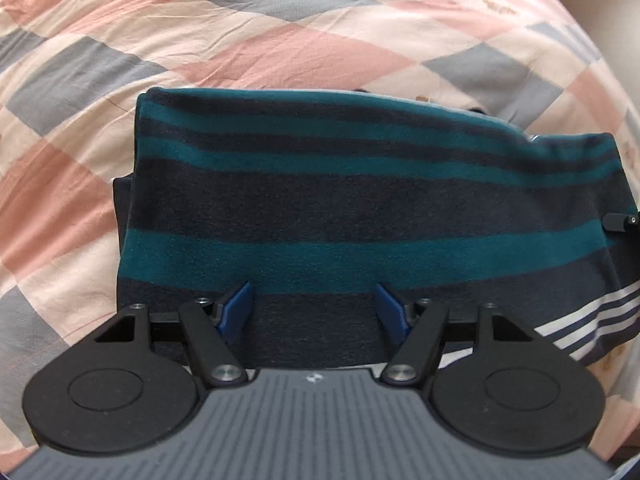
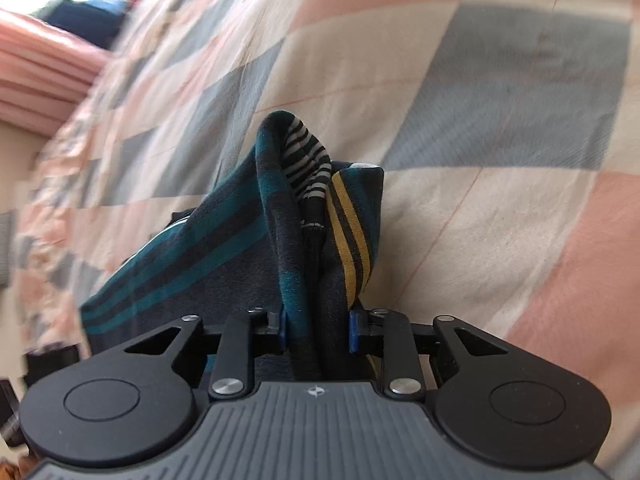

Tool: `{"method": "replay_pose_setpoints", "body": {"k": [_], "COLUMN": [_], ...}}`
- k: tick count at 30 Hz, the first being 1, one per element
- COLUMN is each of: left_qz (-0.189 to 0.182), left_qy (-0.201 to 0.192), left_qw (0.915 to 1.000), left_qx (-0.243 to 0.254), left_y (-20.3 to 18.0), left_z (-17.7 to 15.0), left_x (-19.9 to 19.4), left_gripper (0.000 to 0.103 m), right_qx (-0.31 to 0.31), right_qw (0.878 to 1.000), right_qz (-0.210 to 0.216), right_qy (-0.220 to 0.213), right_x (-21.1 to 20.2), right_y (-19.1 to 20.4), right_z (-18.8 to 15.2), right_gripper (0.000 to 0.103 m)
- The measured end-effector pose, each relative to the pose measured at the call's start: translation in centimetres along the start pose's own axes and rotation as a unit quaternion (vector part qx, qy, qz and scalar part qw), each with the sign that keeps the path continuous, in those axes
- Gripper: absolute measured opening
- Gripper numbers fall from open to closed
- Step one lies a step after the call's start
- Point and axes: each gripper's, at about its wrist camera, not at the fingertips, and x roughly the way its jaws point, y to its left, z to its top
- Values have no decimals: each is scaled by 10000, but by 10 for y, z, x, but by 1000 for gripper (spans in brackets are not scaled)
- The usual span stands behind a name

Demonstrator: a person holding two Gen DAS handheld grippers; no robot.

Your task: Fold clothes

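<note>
striped garment [image 1: 360, 208] lies on the bed's checked quilt [image 1: 280, 40] as a compact, layered rectangle, so folding looks well advanced; whether another fold or only a final placing is left, the views don't settle. left gripper [image 1: 316, 312] hovers at its near edge, fingers spread apart, holding nothing. right gripper [image 2: 318, 330] is clamped on a bunched end of the cloth, where several layers with yellow and white stripes stand up between its fingers.
</note>
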Motion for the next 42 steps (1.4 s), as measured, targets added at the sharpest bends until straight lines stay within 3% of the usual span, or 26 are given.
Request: {"method": "replay_pose_setpoints", "body": {"k": [3, 8, 12, 16, 20, 21, 22, 24, 27, 30, 36, 37, 38, 40, 41, 42], "left_qz": [-394, -732, -999, -1263, -1678, -1803, -1926, -2172, -2544, -2952, -3130, -3056, -3045, -3025, -3009, -2899], "left_qy": [-217, -469, -668, -797, -706, -632, -558, -410, -268, 39, 400, 420, 455, 527, 558, 486], "left_qw": [9988, 9929, 9843, 9738, 9658, 9632, 9602, 9538, 9445, 9320, 9111, 9132, 9149, 9181, 9199, 9268], "left_qx": [-213, -814, -1292, -1713, -1844, -1893, -1942, -2037, -2061, -2103, -2652, -2663, -2612, -2507, -2452, -2337], "left_y": [19, 85, 139, 187, 199, 197, 195, 191, 175, 155, 130, 127, 121, 110, 104, 99], "left_z": [-2, -15, -25, -31, -22, -21, -20, -17, -12, -9, -10, -9, -6, 0, 3, -7], "left_x": [-25, -63, -92, -116, -110, -104, -99, -88, -77, -56, -6, -1, 3, 10, 14, 8], "left_gripper": [63, 64, 63, 63, 64, 64, 64, 64, 66, 68, 69, 69, 67, 53, 38, 17], "right_qx": [-385, -1456, -2140, -2598, -2829, -2892, -2985, -3171, -3182, -2996, -2040, -1847, -1660, -1412, -1360, -1309], "right_qw": [9975, 9848, 9728, 9613, 9503, 9485, 9472, 9444, 9465, 9541, 9784, 9819, 9850, 9886, 9892, 9898], "right_qz": [-551, -690, -653, -860, -1302, -1289, -1168, -856, -481, 23, -69, -128, -190, -233, -237, -240], "right_qy": [-223, -656, -606, -310, -71, -43, -26, 171, 262, 57, -333, -387, -418, -461, -485, -510], "right_x": [-25, -55, -23, 45, 111, 118, 120, 118, 93, 49, -1, -5, -7, -5, -3, -1], "right_y": [58, 187, 278, 324, 324, 323, 323, 327, 328, 310, 240, 228, 217, 199, 193, 186], "right_z": [-10, -50, -95, -141, -171, -175, -179, -182, -179, -173, -153, -149, -145, -141, -141, -141], "right_gripper": [25, 25, 25, 25, 31, 42, 62, 83, 80, 81, 82, 82, 82, 81, 81, 81]}}
